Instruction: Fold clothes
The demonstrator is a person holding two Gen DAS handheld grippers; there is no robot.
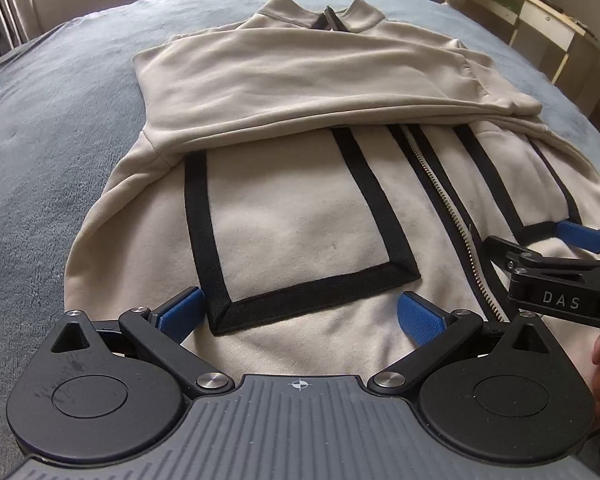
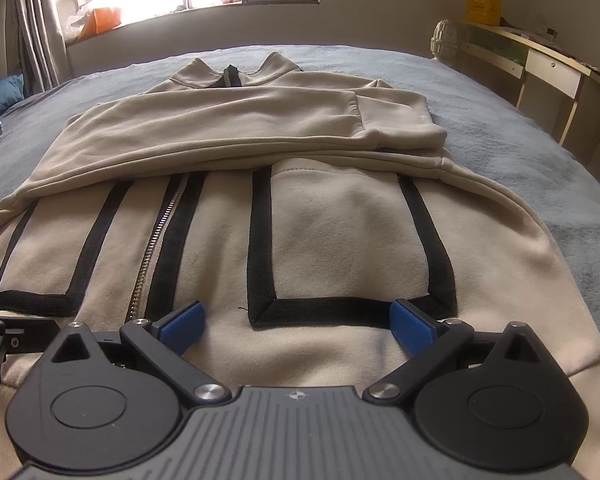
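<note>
We hold the left gripper (image 1: 300, 314) and right gripper (image 2: 298, 320) low over the hem end of the beige jacket (image 1: 300, 208), both with jaws wide apart and nothing between them. The jacket lies flat on the grey bed (image 1: 40, 168), stretching ahead of both claws, its 2 sleeves (image 1: 300, 76) folded across the chest. Risk, as we judge it: pinching only the top layer would drag the front panels apart, and a fast lift could slide the sleeves off.
</note>
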